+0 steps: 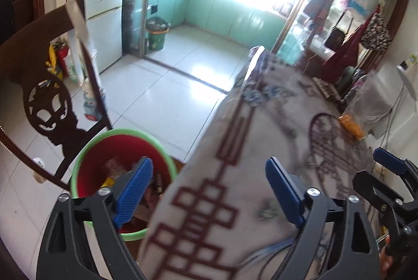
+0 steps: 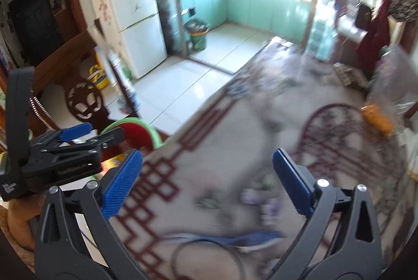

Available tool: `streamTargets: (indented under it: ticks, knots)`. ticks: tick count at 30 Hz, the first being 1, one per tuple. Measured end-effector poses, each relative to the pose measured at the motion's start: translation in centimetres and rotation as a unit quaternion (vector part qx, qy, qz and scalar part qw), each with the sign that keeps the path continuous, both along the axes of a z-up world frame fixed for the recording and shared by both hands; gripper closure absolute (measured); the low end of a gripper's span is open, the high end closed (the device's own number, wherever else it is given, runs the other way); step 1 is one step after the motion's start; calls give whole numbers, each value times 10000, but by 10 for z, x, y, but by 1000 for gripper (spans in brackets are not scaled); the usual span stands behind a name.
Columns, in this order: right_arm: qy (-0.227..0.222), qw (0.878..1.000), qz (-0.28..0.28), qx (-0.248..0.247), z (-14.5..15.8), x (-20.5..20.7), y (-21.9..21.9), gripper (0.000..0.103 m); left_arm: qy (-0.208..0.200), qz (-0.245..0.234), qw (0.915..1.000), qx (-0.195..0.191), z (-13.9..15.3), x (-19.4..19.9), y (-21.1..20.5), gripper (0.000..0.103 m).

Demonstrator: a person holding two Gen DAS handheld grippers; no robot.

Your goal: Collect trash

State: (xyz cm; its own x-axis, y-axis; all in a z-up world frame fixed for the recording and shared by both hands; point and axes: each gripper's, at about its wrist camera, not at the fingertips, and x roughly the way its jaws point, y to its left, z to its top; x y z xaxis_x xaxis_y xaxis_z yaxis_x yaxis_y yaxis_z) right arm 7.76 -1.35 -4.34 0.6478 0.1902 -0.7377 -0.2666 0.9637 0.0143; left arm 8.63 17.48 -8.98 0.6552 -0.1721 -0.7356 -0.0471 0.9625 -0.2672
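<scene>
a tiled floor runs back to a green-cabinet kitchen. left wrist view: the left hand-held gripper stands wide with nothing between its pads, over the edge of the patterned desk — below it on the floor sits a red trash bucket with a green rim, wrappers inside. right wrist view: the right hand-held gripper is spread wide and empty over the desk, the bucket beyond its left finger.
</scene>
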Motion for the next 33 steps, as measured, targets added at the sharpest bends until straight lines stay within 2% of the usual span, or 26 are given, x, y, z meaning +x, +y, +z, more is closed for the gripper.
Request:
streamTargets:
  ticks: [2,6,11,13,16,19,21,27,33]
  knots:
    - [-258,9996,-99,-97,11,-9,-24,5,-293,20,9995,-109,14,-8,-23,8]
    - [-792,9960,-390,-134,29,-27,-66,5,-1062,52,9943,-6,43,-25,-66,8]
    - [-1703,9811,-920,48,57,-54,-119,5,-2025,36,9771,649,82,-49,-126,8]
    - [-1800,9784,-1018,41,62,-58,-136,5,-2176,-11,9744,563,94,-53,-142,8]
    - [-1669,9783,-1219,-116,62,-56,-154,5,-2259,101,9729,478,106,-60,-163,8]
    - [-1997,9697,-1405,26,66,-67,-172,5,-2310,374,9699,677,111,-68,-176,8]
    - [-2038,9687,-1404,179,70,-72,-182,5,-2158,412,9735,643,112,-70,-180,8]
    - [-1739,9748,-1392,111,75,-76,-191,5,-1739,450,9824,514,105,-69,-184,8]
    - [-1607,9774,-1374,69,77,-80,-194,5,-1634,429,9839,578,106,-71,-192,8]
